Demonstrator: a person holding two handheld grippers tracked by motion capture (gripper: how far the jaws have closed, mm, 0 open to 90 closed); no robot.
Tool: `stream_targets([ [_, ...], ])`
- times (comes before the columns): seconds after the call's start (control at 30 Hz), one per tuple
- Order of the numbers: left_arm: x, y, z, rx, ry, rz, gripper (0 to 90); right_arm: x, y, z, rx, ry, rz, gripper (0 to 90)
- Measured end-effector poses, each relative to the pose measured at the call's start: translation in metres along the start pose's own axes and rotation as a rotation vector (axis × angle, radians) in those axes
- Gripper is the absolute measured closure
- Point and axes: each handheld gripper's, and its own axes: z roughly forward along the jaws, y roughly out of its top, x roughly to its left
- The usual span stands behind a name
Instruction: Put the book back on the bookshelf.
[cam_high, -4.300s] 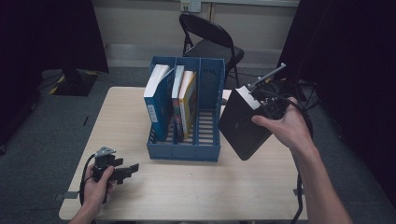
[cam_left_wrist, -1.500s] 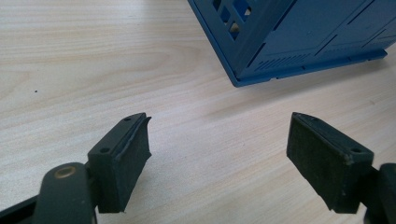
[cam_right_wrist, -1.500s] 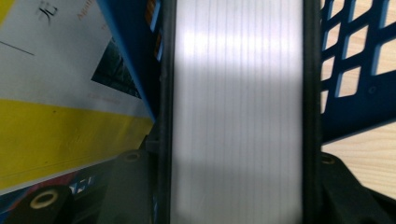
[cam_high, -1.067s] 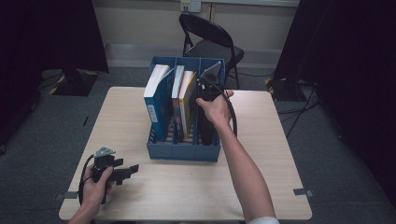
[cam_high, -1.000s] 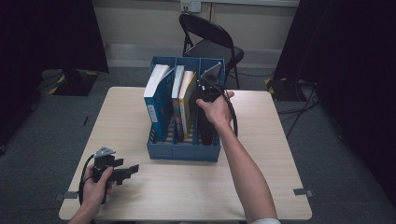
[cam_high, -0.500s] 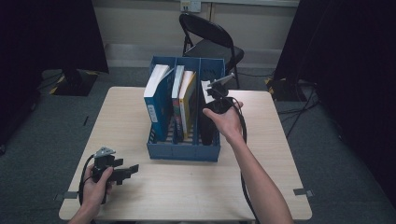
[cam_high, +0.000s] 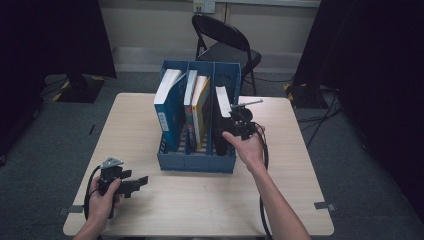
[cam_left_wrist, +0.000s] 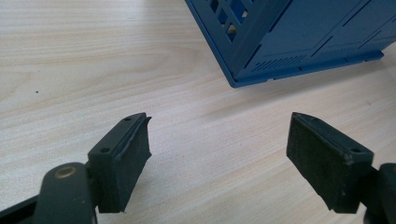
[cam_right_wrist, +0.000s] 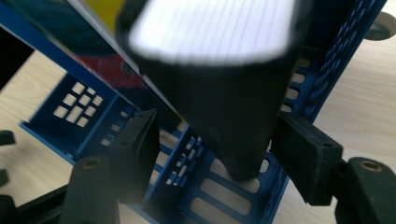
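1. The step in hand looked like the release — a black book (cam_high: 221, 120) had been stood in the rightmost compartment of the blue file rack (cam_high: 197, 162), and the right claw (cam_high: 234, 125) was letting go of it.

2. In the right gripper view the black book (cam_right_wrist: 233, 116) stood between the two pads with its white page edge turned up toward the camera; the left pad (cam_right_wrist: 140, 140) stood clearly off the cover, while the right pad (cam_right_wrist: 306, 154) sat just beside it, and I could not tell whether it touched. The jaws had just been opening, with the book between them, so the claw read as released rather than clenched.

3. The book stood upright but leaned slightly in its slot, just beside a yellow book (cam_high: 201, 110) in the middle compartment; a blue book (cam_high: 167, 112) filled the left one.

4. The next move, as I judged it, called for drawing the right claw straight back and up so that neither pad dragged the cover and tipped the book out of the rack.

5. The right forearm reached in from the bottom edge of the high view, hand curled around the gripper body, claw pointing at the rack from its right front.

6. The left claw (cam_high: 140, 181) lay low over the counter (cam_high: 200, 210) near its front left corner — jaws wide apart, nothing between them, the rack's corner (cam_left_wrist: 261, 60) ahead of it.
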Motion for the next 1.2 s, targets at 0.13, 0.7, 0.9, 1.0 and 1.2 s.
stream_targets([
  [0.13, 0.000, 0.000, 0.000, 0.000, 0.000, 0.003, 21.2, -0.001, -0.010, 0.000, -0.045, -0.009, -0.031, 37.6],
  [0.7, -0.001, 0.000, 0.002, 0.005, 0.002, 0.003, 21.1, -0.007, -0.034, 0.021, -0.103, -0.033, -0.076, 49.7],
  [0.9, 0.000, 0.000, 0.001, -0.001, -0.002, -0.004, 21.1, 0.003, -0.028, 0.028, -0.101, -0.049, -0.099, 48.0],
  [1.0, 0.001, 0.000, 0.001, -0.005, 0.001, -0.006, 21.1, 0.006, -0.024, 0.031, -0.098, -0.054, -0.106, 47.3],
  [1.2, 0.003, 0.002, 0.003, -0.004, -0.002, -0.014, 21.2, 0.003, -0.018, 0.037, -0.110, -0.052, -0.102, 47.2],
])
